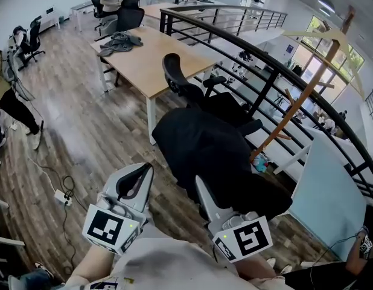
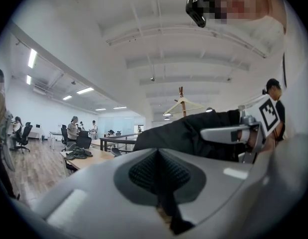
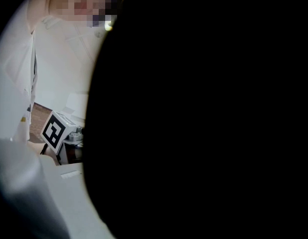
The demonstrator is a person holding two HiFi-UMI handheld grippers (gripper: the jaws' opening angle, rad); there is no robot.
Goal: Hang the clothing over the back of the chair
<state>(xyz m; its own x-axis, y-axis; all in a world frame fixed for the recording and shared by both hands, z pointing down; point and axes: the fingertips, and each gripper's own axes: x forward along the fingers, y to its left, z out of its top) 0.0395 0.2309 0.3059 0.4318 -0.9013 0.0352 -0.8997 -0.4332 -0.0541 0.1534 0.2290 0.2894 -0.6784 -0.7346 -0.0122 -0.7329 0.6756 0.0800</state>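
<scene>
- The black garment (image 1: 204, 156) is bunched in a dark mass on the near side of the office chair (image 1: 174, 74). It covers the chair's lower part, and the headrest and one armrest show beyond it. I cannot tell whether it hangs over the chair's back.
- The right claw (image 1: 203, 192) is at the garment's near lower edge, with one grey jaw running up under the cloth. Black cloth fills the right gripper view over the tips, so I cannot tell whether it is clamped.
- The left claw (image 1: 141, 174) is held left of the chair and clear of the garment. Its jaws are pressed together with nothing between them.
- Behind the chair, a wooden surface (image 1: 156, 59) carries a heap of grey clothes (image 1: 120, 41).
- A wooden coat stand (image 1: 307, 89) rises right of the chair, beside the black railing (image 1: 265, 59).
</scene>
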